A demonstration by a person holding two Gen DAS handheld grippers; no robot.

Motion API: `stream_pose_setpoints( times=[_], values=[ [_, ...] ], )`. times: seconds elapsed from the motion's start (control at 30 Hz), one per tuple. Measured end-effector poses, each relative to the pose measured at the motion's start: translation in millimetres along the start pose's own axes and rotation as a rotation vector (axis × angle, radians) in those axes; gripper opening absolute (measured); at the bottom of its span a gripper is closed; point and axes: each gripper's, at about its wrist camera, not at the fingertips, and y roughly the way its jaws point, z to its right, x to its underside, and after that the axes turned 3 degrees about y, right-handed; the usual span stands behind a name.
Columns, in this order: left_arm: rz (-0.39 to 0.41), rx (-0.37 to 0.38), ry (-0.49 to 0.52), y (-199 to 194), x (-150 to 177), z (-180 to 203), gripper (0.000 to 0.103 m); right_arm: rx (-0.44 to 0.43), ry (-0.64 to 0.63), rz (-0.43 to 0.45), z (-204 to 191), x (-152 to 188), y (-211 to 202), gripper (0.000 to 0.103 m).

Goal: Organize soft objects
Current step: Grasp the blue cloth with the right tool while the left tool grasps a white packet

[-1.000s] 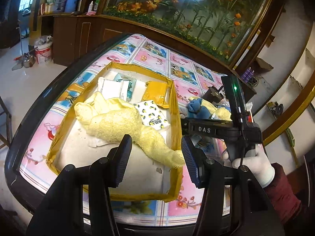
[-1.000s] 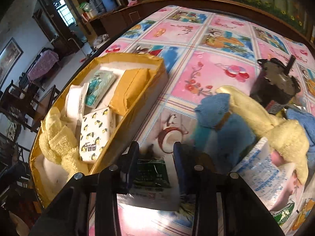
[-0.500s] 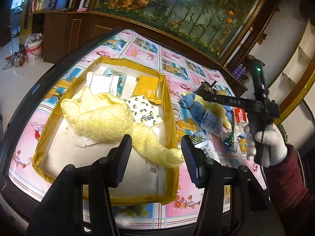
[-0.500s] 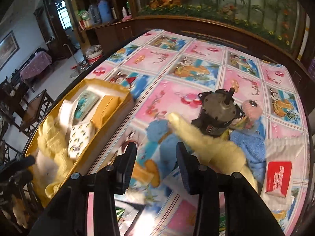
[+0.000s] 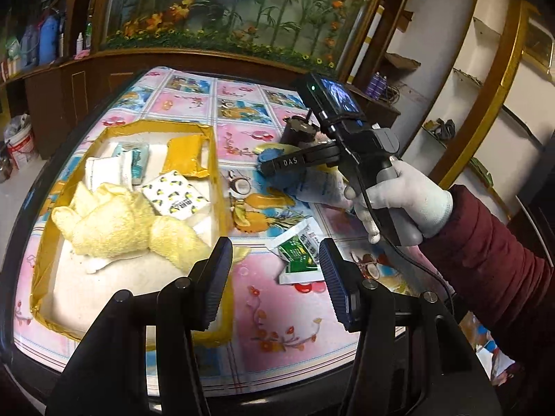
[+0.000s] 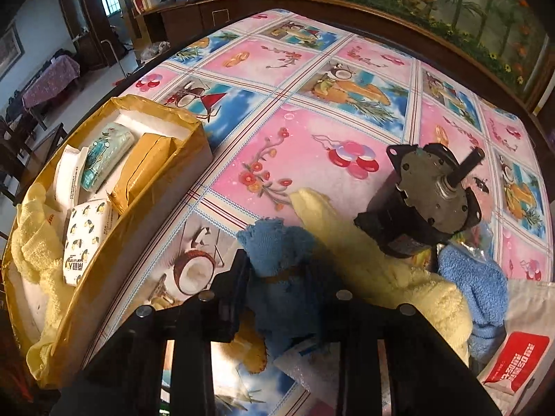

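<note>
Right gripper [image 6: 288, 277] is pitched steeply down over the pile of soft things; its jaws have just been closing and are now clamped on the blue terry-cloth towel [image 6: 277, 242], which bulges up between them. From the left wrist view the same gripper [image 5: 267, 168] is seen held by a white-gloved hand [image 5: 399, 194] with a dark red quilted sleeve [image 5: 492, 260] behind it.

Left gripper [image 5: 274, 274] is held part-way open, nothing between the pads, hovering above the worktop [image 5: 277, 312] just right of the yellow-taped cardboard tray [image 5: 222, 180].

The worktop is covered with a glossy pink-and-blue cartoon-print cloth. A long planted mural wall [image 5: 225, 7] runs behind it, with dark wooden cabinets along the far edge.

Inside the tray, left of the left gripper: a pale yellow fluffy towel [image 5: 111, 225], a white tissue pack with lemon print [image 5: 175, 197], a yellow padded pouch [image 5: 184, 159].

Only the left wrist view shows the green-and-white sachet [image 5: 300, 253], lying ahead between the left gripper's fingers. Only the right wrist view shows clearly the dark metal geared motor [image 6: 426, 201], a second yellow towel [image 6: 364, 253] beneath it, and a red-labelled white packet [image 6: 517, 360] at far right.
</note>
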Motion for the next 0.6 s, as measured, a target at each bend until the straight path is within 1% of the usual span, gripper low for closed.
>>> stream_pose_setpoints(
  times=[0.07, 0.2, 0.33, 0.53, 0.6],
  values=[
    [-0.027, 0.013, 0.019, 10.4, 0.7, 11.8, 0.052, -0.045, 0.037, 0.025, 6.4, 6.2, -10.3, 0.027],
    [-0.094, 0.015, 0.046, 36.9, 2.2, 32.9, 0.052, -0.151, 0.097, 0.100, 18.8, 29.5, -45.7, 0.027],
    [-0.156, 0.010, 0.053, 65.1, 1.6, 44.8, 0.052, -0.217, 0.108, 0.158, 24.3, 52.0, -81.1, 0.027],
    [-0.228, -0.050, 0.061, 106.9, -2.0, 50.5, 0.052, -0.309, 0.118, 0.229, 33.2, 84.2, -123.1, 0.027],
    [-0.225, -0.064, 0.069, 115.2, -2.7, 52.3, 0.052, -0.331, 0.123, 0.237, 35.5, 91.1, -129.1, 0.027]
  ],
)
